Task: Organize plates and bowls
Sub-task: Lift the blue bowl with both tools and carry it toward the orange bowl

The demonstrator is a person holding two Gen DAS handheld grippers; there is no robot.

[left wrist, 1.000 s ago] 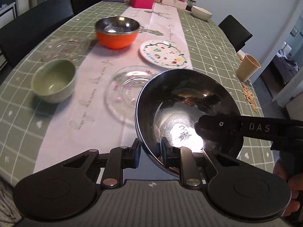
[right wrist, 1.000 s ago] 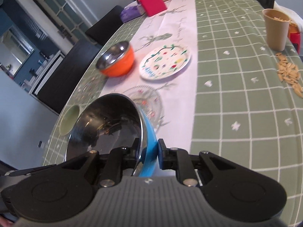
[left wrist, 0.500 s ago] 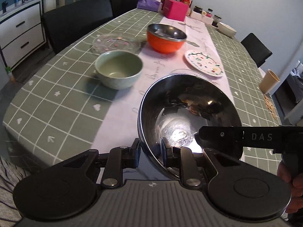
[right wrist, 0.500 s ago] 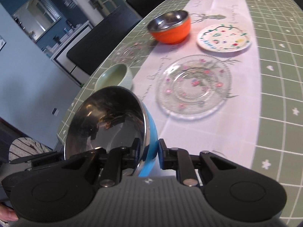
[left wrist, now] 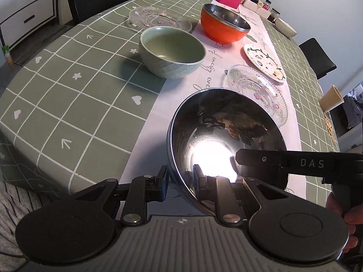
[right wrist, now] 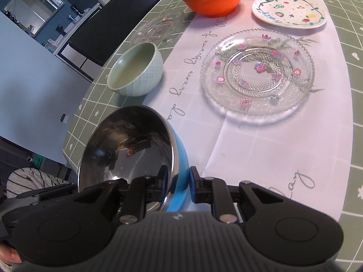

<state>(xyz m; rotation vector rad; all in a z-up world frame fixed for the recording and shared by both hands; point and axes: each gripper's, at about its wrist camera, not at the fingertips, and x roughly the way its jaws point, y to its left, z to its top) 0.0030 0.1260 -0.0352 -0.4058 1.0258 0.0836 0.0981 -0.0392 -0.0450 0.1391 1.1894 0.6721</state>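
Steel bowl (left wrist: 226, 140): light, rigid, slick. Left gripper (left wrist: 180, 179) and right gripper (right wrist: 175, 181) fingers both pinching opposite rim sections; rim is the only workable grip.

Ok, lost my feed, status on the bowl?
Both grippers, left and right, shut on blue bowl rim. Bowl tilted over table edge. Green bowl ahead, apart.

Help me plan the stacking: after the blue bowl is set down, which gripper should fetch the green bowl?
Left, probably. Left gripper and right gripper both clamp the rim of the blue bowl, but the green bowl sits on the left's side; from the right, the held bowl blocks the way.
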